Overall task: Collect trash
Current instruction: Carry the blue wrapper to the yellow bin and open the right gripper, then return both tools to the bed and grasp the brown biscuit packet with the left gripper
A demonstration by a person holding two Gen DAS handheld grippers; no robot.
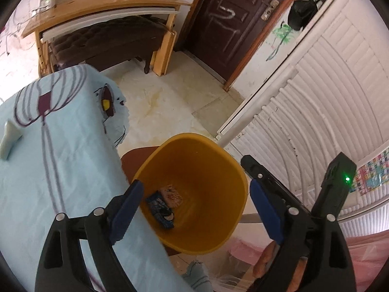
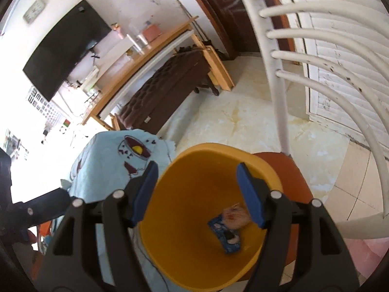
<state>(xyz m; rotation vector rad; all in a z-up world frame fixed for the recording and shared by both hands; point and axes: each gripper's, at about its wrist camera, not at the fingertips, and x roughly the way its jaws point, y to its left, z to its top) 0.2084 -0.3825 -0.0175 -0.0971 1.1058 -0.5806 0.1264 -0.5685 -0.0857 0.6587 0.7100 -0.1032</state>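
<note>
A yellow bin [image 1: 218, 170] stands on a brown chair seat [image 1: 131, 160] beside the table. A blue wrapper [image 1: 160, 209] and a pink-patterned wrapper [image 1: 173, 196] lie at its bottom. My left gripper [image 1: 194, 192] is open and empty above the bin's near rim. In the right wrist view the bin [image 2: 194, 170] holds the same blue wrapper [image 2: 227, 237] and pink wrapper [image 2: 234, 216]. My right gripper [image 2: 197, 172] is open and empty over the bin's mouth. A pale folded scrap [image 1: 8, 138] lies on the table at the left.
The table wears a light blue patterned cloth [image 1: 60, 146]. A white slatted chair back [image 2: 304, 56] rises right of the bin. A wooden desk [image 1: 97, 7] with a dark bench under it and a brown door [image 1: 231, 19] stand across the tiled floor [image 1: 170, 97].
</note>
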